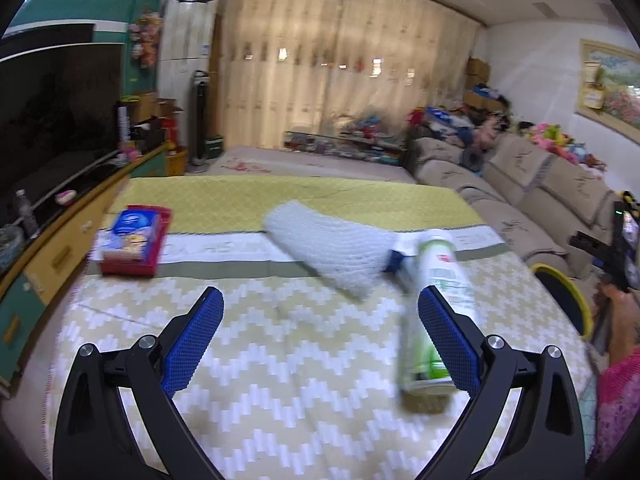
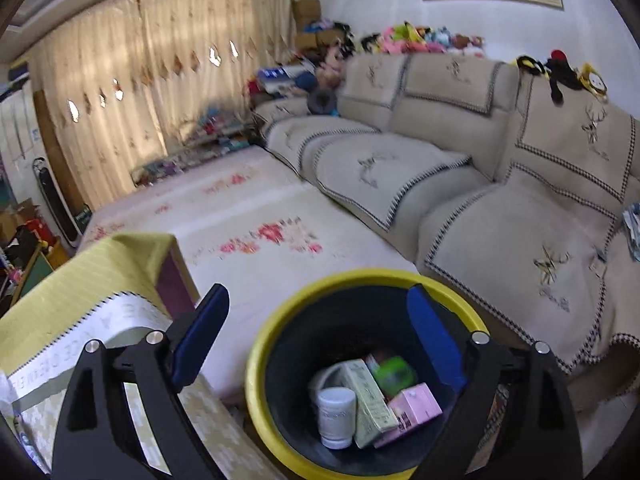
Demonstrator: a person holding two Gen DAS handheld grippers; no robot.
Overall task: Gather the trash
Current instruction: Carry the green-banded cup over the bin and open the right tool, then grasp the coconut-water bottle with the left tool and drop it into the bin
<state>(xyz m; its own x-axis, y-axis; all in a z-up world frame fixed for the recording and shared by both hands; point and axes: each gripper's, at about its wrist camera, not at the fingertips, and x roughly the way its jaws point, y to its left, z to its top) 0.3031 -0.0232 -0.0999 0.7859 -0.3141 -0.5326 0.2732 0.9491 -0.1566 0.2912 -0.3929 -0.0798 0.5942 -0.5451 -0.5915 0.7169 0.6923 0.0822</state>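
— Blue pads of the left gripper (image 1: pixel 320 336) are nearest, spread wide over the zigzag cloth of the table (image 1: pixel 280 420), nothing pinched between them. See the green-and-white spray can (image 1: pixel 434 316)? It lies on its side just inside the right-hand pad, maybe brushing it; the blur makes that hard to call.

— So that's the next piece of trash?

— I'd guess so. Beyond it lies a roll of white netting (image 1: pixel 332 248), touching or nearly touching the can's far end, and well off to the left a red tray (image 1: pixel 134 242) with a blue packet.

— And the other hand?

— The right gripper (image 2: pixel 318 340) hangs over the yellow-rimmed bin (image 2: pixel 260 344), fingers apart and empty; a white bottle (image 2: pixel 336 416) and cartons sit inside.

— Advice?

— Shift the left gripper sideways until the can is centred, close across its middle, and lift level so it doesn't roll out.
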